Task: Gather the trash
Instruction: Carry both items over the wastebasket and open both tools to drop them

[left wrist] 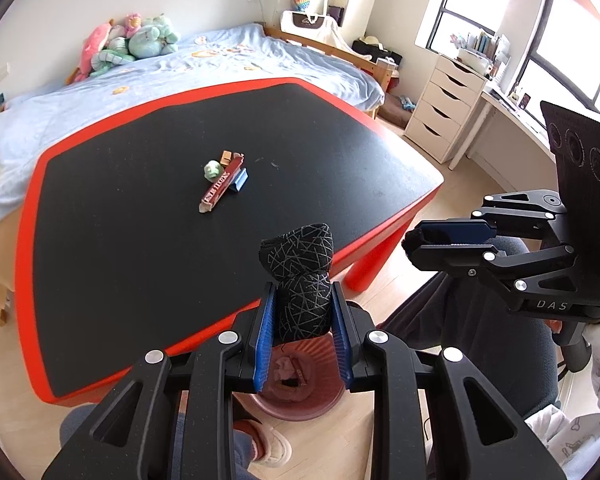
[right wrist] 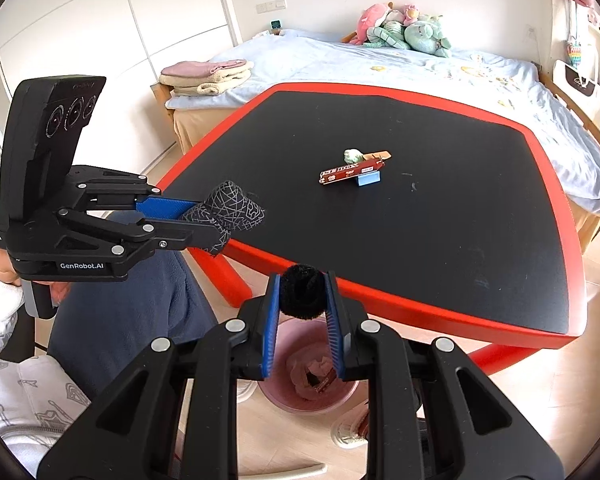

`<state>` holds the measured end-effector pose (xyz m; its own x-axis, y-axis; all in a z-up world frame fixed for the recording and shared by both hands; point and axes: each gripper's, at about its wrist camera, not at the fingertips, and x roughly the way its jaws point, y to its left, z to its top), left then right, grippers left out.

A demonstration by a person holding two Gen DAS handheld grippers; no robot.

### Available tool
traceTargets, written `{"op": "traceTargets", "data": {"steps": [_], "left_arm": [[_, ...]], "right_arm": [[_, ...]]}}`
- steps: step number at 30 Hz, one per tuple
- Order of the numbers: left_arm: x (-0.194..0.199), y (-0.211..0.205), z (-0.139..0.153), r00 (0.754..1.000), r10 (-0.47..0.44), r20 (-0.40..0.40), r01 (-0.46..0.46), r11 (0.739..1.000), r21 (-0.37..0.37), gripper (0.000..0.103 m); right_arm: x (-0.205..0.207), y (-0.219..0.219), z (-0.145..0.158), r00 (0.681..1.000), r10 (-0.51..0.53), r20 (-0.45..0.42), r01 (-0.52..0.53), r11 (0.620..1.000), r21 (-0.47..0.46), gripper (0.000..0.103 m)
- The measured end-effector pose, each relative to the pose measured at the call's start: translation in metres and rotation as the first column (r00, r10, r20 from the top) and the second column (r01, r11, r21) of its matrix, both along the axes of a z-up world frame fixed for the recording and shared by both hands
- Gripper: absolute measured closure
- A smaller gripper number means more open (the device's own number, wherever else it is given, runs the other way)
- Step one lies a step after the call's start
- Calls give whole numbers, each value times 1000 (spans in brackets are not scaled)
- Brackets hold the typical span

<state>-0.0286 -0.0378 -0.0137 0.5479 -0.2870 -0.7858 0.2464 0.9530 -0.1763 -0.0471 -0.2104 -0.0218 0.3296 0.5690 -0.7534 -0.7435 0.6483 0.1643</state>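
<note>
While the left claw [left wrist: 303, 322] pinches a black cloth bundle with a grey line pattern [left wrist: 300, 280] between its blue pads, it hangs above a pink bin [left wrist: 300, 396] on the floor just off the near edge of the bench [left wrist: 100, 240]. Crumpled paper and a wrapper lie inside that bin. Out on the black top of the red-rimmed bench sits a small cluster of trash: a green crumpled wad [left wrist: 213, 170], a long red wrapper [left wrist: 222, 186] leaning across a blue block [left wrist: 239, 181], and a small brown piece [left wrist: 225, 157] behind them. To the right, the right claw [right wrist: 302, 316] is closed on a fuzzy black ball [right wrist: 302, 292], also over the pink bin in its own view. Behind the bench stretches a bed [left wrist: 100, 92] with plush toys [left wrist: 128, 42] near the wall.
</note>
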Motion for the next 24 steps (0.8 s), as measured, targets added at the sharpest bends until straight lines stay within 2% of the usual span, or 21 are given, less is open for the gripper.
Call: {"op": "traceTargets", "data": {"steps": [15, 18, 19, 20, 21, 22, 23, 24], "left_arm": [[-20, -12, -15, 998, -35, -44, 35, 999, -4, 76], [-19, -14, -17, 997, -46, -55, 46, 999, -7, 72], [-19, -14, -18, 997, -48, -60, 48, 999, -5, 68], [-18, -14, -19, 997, -47, -64, 47, 999, -1, 59], [-17, -14, -20, 997, -40, -63, 40, 999, 3, 50], [-17, -12, -20, 998, -31, -59, 31, 1000, 3, 33], [-17, -11, -20, 998, -23, -54, 23, 1000, 0, 21], [-17, -9, -19, 999, -12, -47, 12, 1000, 3, 18]], "right_arm": [[-17, -8, -19, 999, 8, -53, -8, 1000, -6, 82], [-17, -8, -20, 998, 13, -64, -14, 1000, -3, 79], [-17, -9, -21, 998, 14, -68, -14, 1000, -4, 72], [-16, -9, -22, 997, 11, -70, -12, 1000, -5, 54], [-15, -10, -22, 998, 6, -69, -7, 1000, -4, 44], [-14, -11, -23, 997, 0, -71, 0, 1000, -1, 29], [-13, -12, -24, 997, -9, -73, 9, 1000, -1, 20], [-12, -13, -26, 997, -19, -73, 18, 1000, -7, 18]]}}
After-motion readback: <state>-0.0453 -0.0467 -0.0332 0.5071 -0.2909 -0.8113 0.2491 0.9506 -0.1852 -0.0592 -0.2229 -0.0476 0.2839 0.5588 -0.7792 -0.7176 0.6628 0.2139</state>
